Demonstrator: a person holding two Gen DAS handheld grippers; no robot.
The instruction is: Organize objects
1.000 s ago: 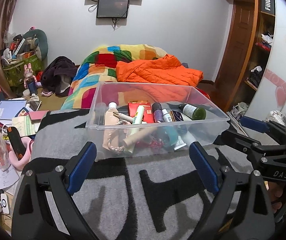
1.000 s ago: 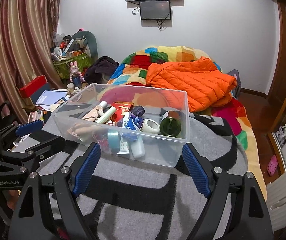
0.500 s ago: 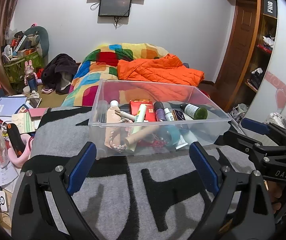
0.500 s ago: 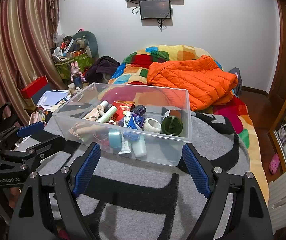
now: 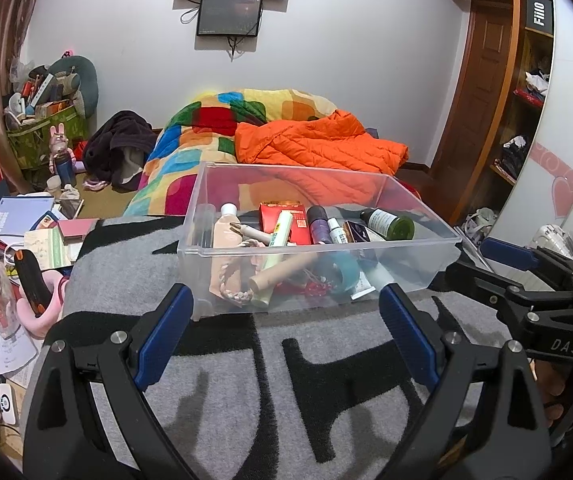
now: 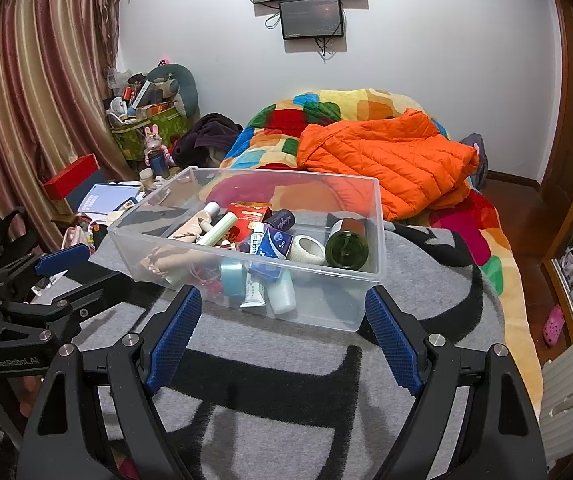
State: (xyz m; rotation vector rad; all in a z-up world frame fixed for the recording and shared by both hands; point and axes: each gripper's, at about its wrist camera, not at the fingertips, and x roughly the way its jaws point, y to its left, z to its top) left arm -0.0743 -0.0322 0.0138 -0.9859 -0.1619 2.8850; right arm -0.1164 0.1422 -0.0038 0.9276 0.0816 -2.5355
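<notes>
Two claws hang over a grey blanket point(image 5: 214, 392) on the bed, both gaping with nothing between the blue pads. Just ahead of the left claw point(image 5: 282, 328) and the right claw point(image 6: 282, 320) sits a clear bin point(image 5: 318, 280) on the blanket. Inside lie a green bottle point(image 6: 346, 248), a red box point(image 5: 286, 220), a tape roll point(image 6: 306, 250), a blue roll point(image 6: 232, 274) and tubes. Behind the bin, an orange jacket point(image 6: 390, 160) lies on a patchwork quilt point(image 5: 206, 136).

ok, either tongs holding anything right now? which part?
Nothing held. Left tongs and right tongs both stand open and empty, short of the clear bin.
</notes>
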